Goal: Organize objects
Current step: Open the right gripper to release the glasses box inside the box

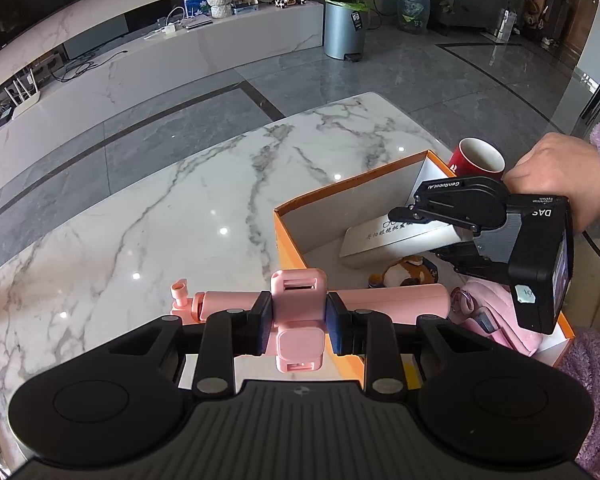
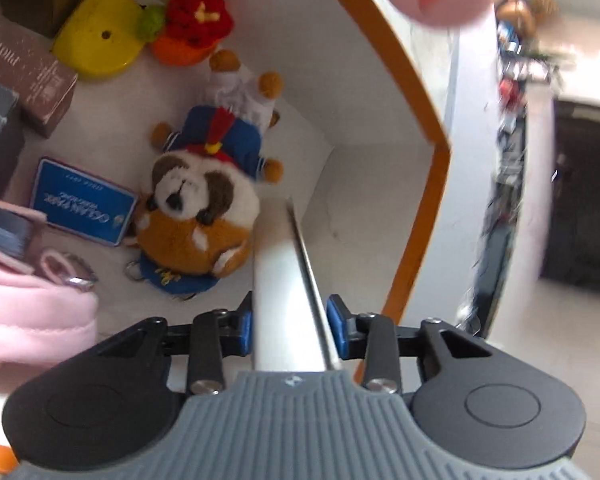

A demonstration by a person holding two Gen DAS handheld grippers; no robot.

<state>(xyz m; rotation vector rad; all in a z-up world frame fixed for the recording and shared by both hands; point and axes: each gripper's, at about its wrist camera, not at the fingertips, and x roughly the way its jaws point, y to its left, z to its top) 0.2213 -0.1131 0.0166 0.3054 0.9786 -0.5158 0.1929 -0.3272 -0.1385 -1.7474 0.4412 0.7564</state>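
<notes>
Placing items into the orange box (image 1: 288, 236), one per gripper; entry as follows.

Item 1: white case (image 1: 396, 240), flat and oblong; held by the right gripper (image 2: 290, 316), whose blue pads (image 2: 336, 328) sit against its two sides, clasped at one end; the case is inside the box, tilted, far end lower and aimed at the corner wall, near end raised; long axis runs straight out along the fingers. No motion blur on the case itself, though the room beyond is smeared.

Item 2: pink selfie stick (image 1: 300, 304); clenched across its phone clamp by the left gripper (image 1: 299, 320); held above the box's near rim and the marble table (image 1: 180, 200); long axis crosswise to the fingers, knob end toward the table, handle end over the box.

Contents already in: plush dog (image 2: 198, 216), blue card (image 2: 84, 204), pink pouch (image 2: 28, 312).

Handling note, as judgement: lower the case's far end to the floor beside the plush, lay it flat along the wall, then let go; keep the stick clear until the right gripper leaves.
</notes>
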